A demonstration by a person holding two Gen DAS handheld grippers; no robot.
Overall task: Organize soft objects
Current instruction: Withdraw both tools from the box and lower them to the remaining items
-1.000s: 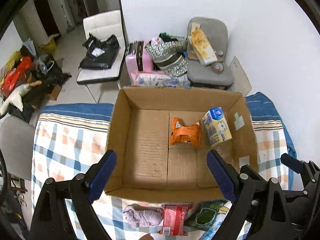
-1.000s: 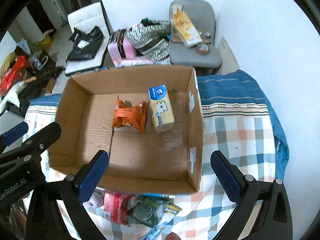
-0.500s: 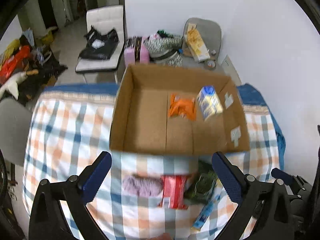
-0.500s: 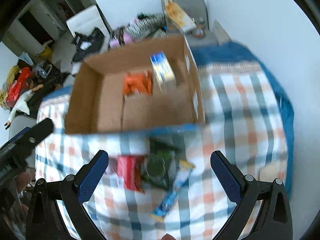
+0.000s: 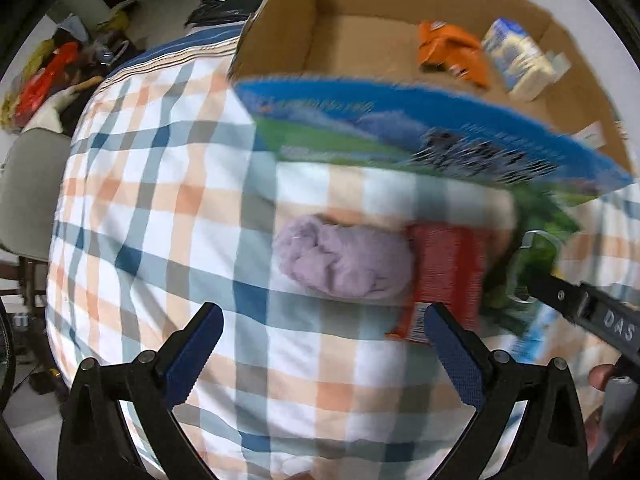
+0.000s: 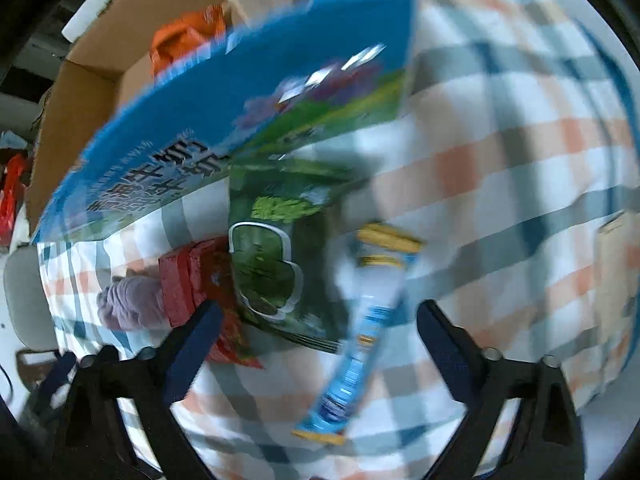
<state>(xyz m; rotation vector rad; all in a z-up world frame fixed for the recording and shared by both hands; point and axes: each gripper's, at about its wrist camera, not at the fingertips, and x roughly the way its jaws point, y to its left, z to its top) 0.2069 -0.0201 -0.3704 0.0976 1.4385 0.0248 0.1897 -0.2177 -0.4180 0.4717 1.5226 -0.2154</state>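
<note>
Checked cloth (image 5: 160, 200) now fills views | both claws dropped toward packets, wide open, empty

The place was a lived-in home, a cluttered room. A checked cloth (image 5: 168, 208) covered the surface, a grey padded chair (image 5: 24, 196) stood beside it, and bags and clutter (image 5: 60, 68) lay heaped on the tiled floor (image 5: 160, 20) beyond.
</note>
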